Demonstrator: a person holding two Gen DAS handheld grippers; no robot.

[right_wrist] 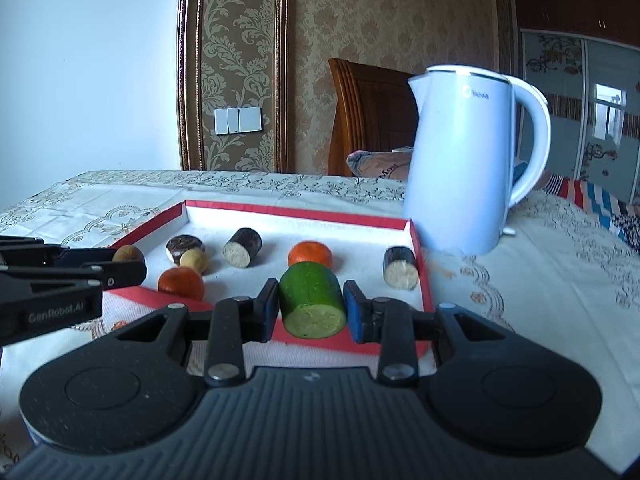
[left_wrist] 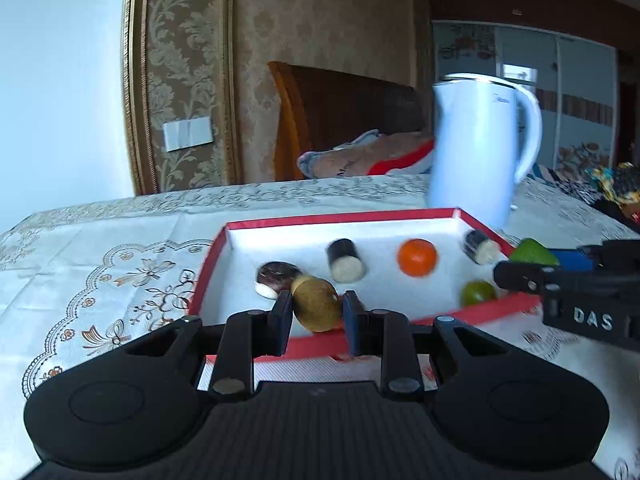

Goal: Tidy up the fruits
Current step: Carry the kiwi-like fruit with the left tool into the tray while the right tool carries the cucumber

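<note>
Left tool grasps the kiwi, right tool the green cucumber piece; lift both clear of the red tray's rim without squeezing harder.

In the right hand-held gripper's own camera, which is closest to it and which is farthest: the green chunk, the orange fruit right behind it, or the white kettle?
1. Green chunk: clamped in the right hand-held gripper.
2. Orange fruit: just behind the chunk, in the red box.
3. White kettle: beyond the box, far right.

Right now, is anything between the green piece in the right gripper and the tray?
Nothing visible. The right gripper holds the green cut piece over the red tray's near rim, bare floor just beyond.
</note>
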